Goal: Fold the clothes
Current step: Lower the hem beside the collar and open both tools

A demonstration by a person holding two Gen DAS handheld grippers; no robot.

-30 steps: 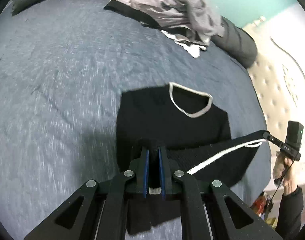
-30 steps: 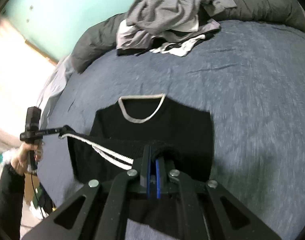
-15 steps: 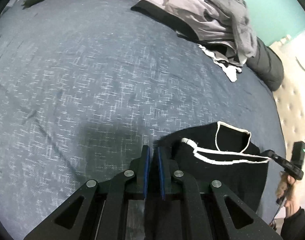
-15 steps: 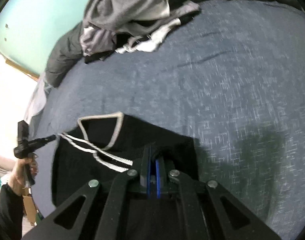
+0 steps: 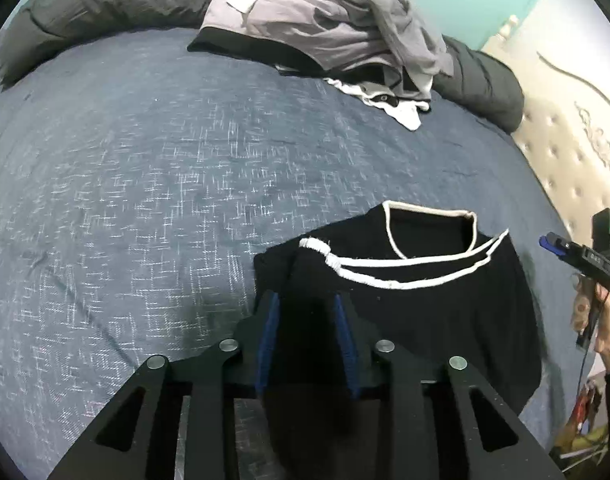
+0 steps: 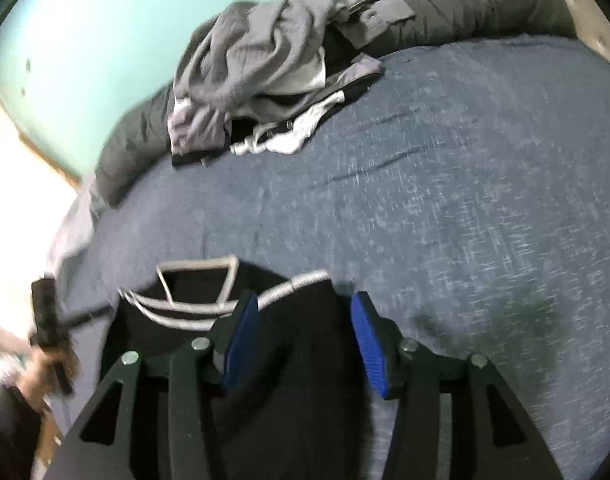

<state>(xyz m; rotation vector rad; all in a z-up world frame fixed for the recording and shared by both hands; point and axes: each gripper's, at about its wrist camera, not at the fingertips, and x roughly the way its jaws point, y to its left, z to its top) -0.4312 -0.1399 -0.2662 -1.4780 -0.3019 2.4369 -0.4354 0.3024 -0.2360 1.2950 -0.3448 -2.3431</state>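
Left gripper (image 5: 305, 312) spread wide, blue pads apart, nothing pinched; black fabric lying loose under and between them. Right gripper (image 6: 305, 320) likewise parted, gripping nothing, poised over the same cloth.

Black sweater (image 5: 425, 312) flat on the blue bedspread (image 5: 165, 180), folded bottom-over-top: white-trimmed hem (image 5: 389, 272) doubled up just below the white-edged collar (image 5: 429, 220). Long axis of the bundle running from 9 to 3 o'clock in the left view, bulk toward 1 o'clock from the left gripper and toward 10 o'clock from the right one; each gripper over its own end, neither clearly nearer. Pile of unfolded clothes (image 5: 337, 28) far off at 12 o'clock, well apart.

Against half a second back: both claws then clamped shut on the hem, carrying it toward the collar; now released, hem laid down. A second back: lower half stretched out, fold not yet closed.
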